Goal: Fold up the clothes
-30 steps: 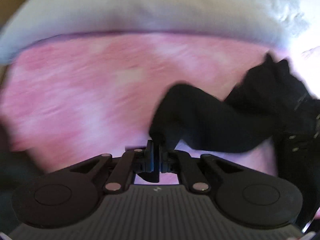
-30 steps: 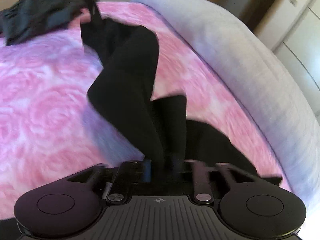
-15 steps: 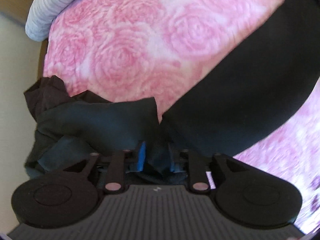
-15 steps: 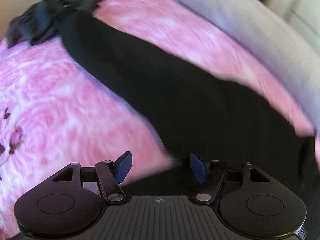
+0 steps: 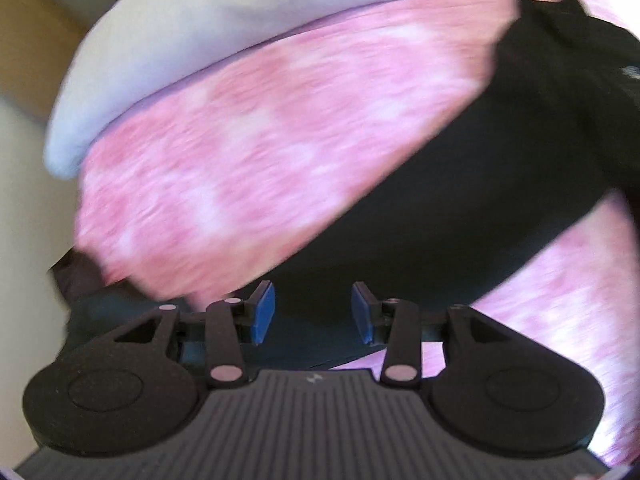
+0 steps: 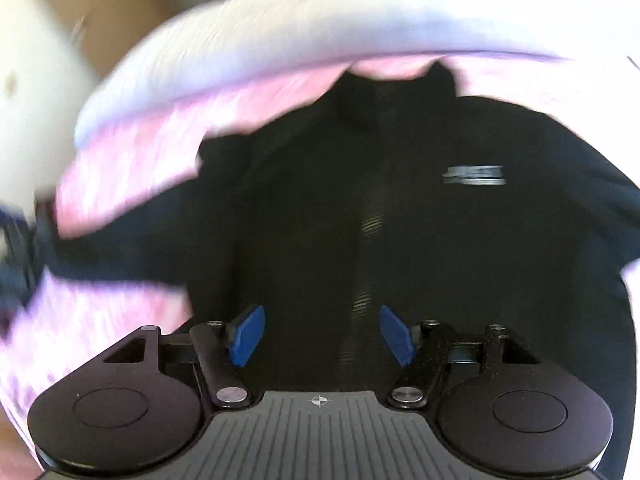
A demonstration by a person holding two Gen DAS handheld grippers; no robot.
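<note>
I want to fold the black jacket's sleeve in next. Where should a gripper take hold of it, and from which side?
Probably at the far end of the sleeve, which lies stretched out flat to the left of the jacket on the pink bedspread. Come from above and pinch across its narrow width. Blur hides the cuff edge.

jacket point(image 6: 420, 208) flat on bedspread point(image 5: 248, 152), pillow point(image 6: 320, 28) behind, sleeve point(image 5: 400, 216) out left

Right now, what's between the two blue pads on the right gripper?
Nothing is pinched. In the right wrist view the right gripper is open, and only the black jacket shows behind the gap.
</note>
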